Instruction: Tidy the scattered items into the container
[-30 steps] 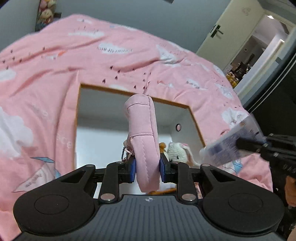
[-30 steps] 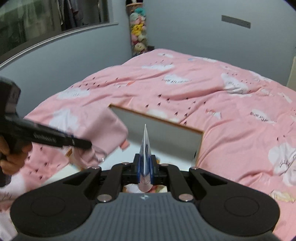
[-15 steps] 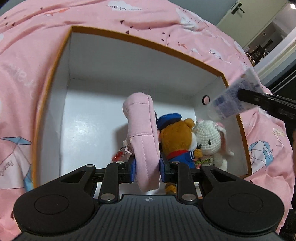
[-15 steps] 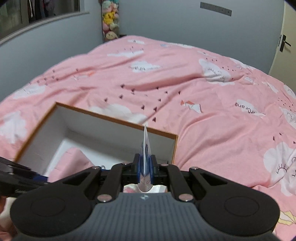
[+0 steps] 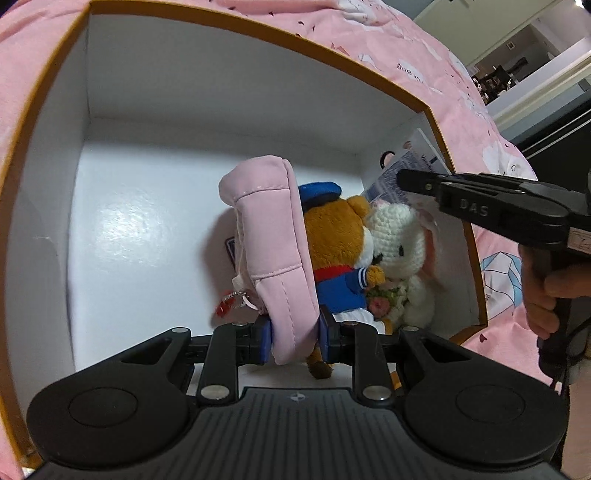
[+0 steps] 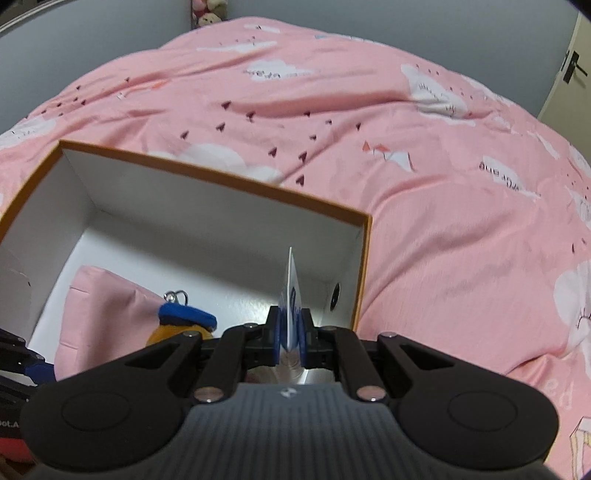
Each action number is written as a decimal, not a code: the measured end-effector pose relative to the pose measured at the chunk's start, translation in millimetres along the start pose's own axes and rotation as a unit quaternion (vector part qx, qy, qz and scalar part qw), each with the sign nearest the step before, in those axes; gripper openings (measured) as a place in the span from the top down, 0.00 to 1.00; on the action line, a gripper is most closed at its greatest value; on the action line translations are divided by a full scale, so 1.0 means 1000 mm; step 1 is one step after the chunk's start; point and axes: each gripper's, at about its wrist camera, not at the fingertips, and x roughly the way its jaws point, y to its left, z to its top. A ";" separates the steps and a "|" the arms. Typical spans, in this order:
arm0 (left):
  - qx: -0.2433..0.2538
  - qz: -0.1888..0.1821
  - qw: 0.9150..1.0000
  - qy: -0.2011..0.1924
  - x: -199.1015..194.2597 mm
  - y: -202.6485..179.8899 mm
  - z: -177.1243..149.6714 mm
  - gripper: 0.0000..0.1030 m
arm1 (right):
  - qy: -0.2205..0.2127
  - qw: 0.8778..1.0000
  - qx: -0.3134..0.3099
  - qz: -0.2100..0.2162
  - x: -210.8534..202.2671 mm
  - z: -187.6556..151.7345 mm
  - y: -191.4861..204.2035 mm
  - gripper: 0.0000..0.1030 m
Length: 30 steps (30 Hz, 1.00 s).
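Note:
An open box (image 5: pixel 236 22) with orange rims and white insides (image 6: pixel 207 173) lies on the pink bed. My left gripper (image 5: pixel 293 341) is shut on a pink fabric pouch (image 5: pixel 273 236), held down inside the box beside a brown bear in a blue cap (image 5: pixel 336 236) and a white crocheted bunny (image 5: pixel 400 247). My right gripper (image 6: pixel 290 338) is shut on a thin white and blue packet (image 6: pixel 291 291), edge-on, over the box's right corner. In the left wrist view that packet (image 5: pixel 402 171) sits at the tip of the right gripper (image 5: pixel 410 181) against the right wall.
The pink duvet (image 6: pixel 424 155) with cloud prints surrounds the box on all sides. A hand (image 5: pixel 546 295) grips the right tool's handle. A doorway (image 5: pixel 517 55) opens at the far right, and stuffed toys (image 6: pixel 210 11) sit beyond the bed's head.
Both grippers have come down over the box. The pouch now hangs inside beside the two plush toys, and the packet has moved from outside the rim to the right inner corner.

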 end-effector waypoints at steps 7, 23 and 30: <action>0.024 0.004 1.000 0.006 0.005 -0.013 0.004 0.74 | 0.010 1.000 0.004 0.003 0.003 0.000 -0.001 0.90; 0.091 0.084 0.992 -0.025 -0.008 -0.036 0.003 0.70 | -0.018 1.000 0.008 0.007 -0.019 -0.002 -0.006 0.78; 0.161 0.094 0.982 -0.001 -0.003 -0.051 -0.004 0.71 | -0.025 0.999 0.017 0.016 -0.027 -0.008 -0.006 0.76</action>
